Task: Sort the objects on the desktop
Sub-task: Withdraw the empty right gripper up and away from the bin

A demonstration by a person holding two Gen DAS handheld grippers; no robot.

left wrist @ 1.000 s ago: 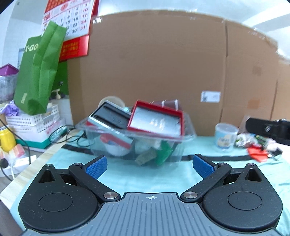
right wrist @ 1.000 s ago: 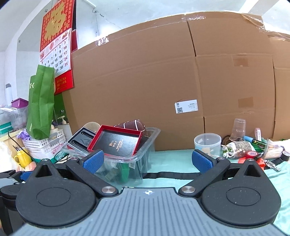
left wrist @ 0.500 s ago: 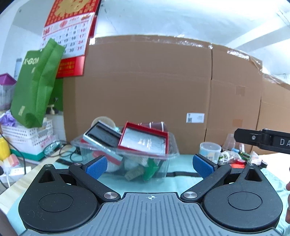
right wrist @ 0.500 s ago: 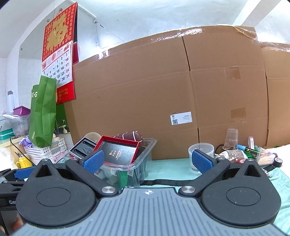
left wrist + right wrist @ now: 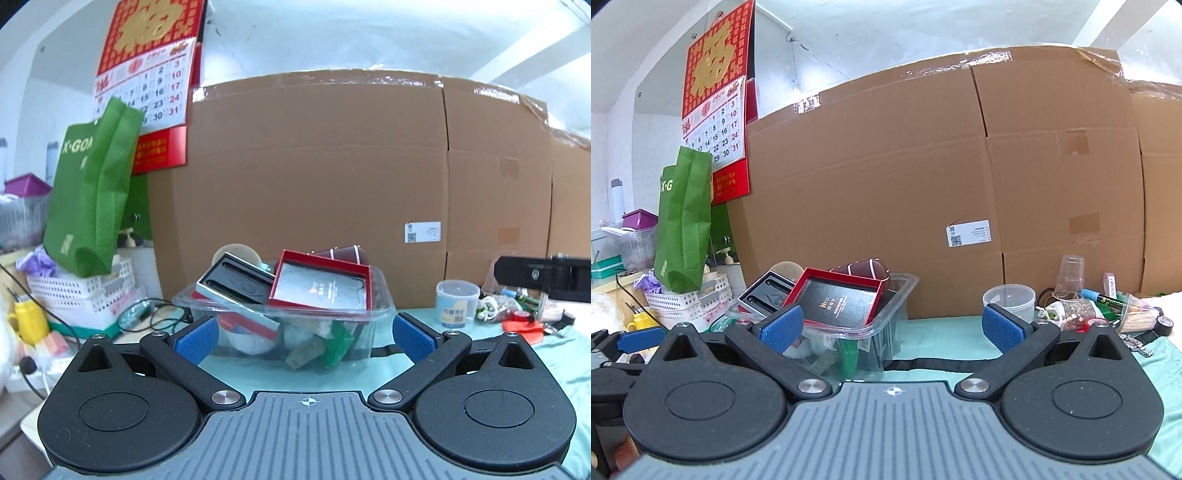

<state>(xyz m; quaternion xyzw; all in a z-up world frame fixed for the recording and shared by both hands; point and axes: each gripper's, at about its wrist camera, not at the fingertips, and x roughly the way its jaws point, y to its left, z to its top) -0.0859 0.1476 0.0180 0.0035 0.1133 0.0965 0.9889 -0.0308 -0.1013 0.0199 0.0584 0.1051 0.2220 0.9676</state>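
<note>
A clear plastic bin (image 5: 373,314) (image 5: 897,306) stands on the teal cloth, piled with a red-rimmed box (image 5: 321,288) (image 5: 836,302), a black-and-silver case (image 5: 236,282) (image 5: 764,291) and small items below. My left gripper (image 5: 304,338) is open and empty, held back from the bin, facing it. My right gripper (image 5: 890,326) is open and empty, to the bin's right. A clear lidded tub (image 5: 457,304) (image 5: 1009,301) and a heap of small items (image 5: 1108,306) (image 5: 517,314) lie at the right.
A tall cardboard wall (image 5: 314,184) (image 5: 923,184) closes the back. A green bag (image 5: 92,192) over white baskets (image 5: 74,295), a yellow bottle (image 5: 27,321) and cables crowd the left. The right gripper's body (image 5: 543,277) shows at the left view's right edge.
Both grippers have pulled back and tilted upward; the bin now looks smaller and lower in both views. Both stay open and empty.
</note>
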